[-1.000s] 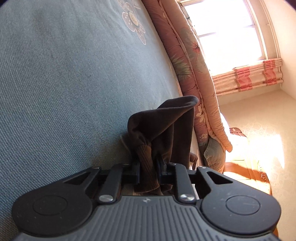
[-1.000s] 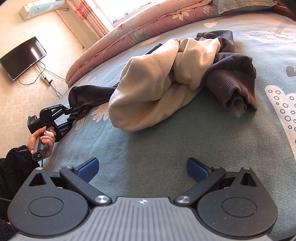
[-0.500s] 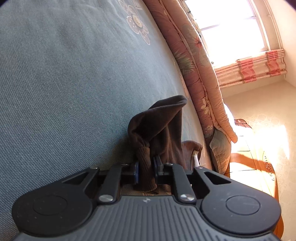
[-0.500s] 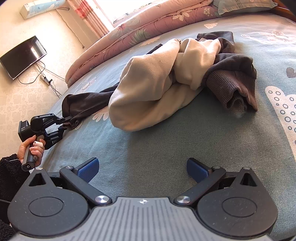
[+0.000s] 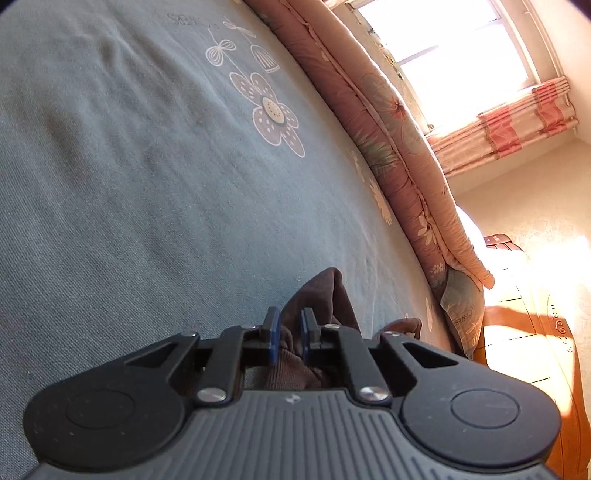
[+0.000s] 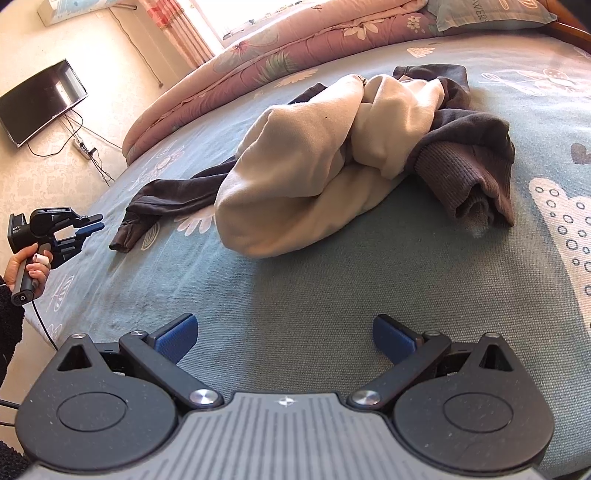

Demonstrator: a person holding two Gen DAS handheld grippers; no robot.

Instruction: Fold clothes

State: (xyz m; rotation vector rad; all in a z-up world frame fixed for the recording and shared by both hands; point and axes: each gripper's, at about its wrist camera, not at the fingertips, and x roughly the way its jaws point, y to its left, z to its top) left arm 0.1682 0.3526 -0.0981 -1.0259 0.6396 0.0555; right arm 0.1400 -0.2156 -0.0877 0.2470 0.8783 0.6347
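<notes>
A heap of clothes lies on the teal bed sheet (image 6: 295, 295): a cream garment (image 6: 314, 166) tangled with a dark brown sweater (image 6: 469, 158). The sweater's long sleeve (image 6: 162, 195) stretches left and lies flat, its cuff loose on the sheet. My left gripper (image 6: 94, 227) shows in the right wrist view at the bed's left edge, apart from the cuff, with nothing between its fingers. In the left wrist view, brown fabric (image 5: 325, 291) lies in front of and under the slightly parted left gripper (image 5: 290, 328). My right gripper (image 6: 284, 332) is open and empty above bare sheet.
A pink floral quilt (image 6: 280, 55) lies rolled along the far side of the bed, with a pillow (image 6: 487, 14) at the head. A wall television (image 6: 40, 99) and cables are at the left. The wooden bed frame (image 5: 517, 332) and a window (image 5: 443, 48) show in the left wrist view.
The left gripper pulled the brown sleeve out to the left, then let go of it. The sleeve now lies flat on the sheet. The right gripper stayed still and open.
</notes>
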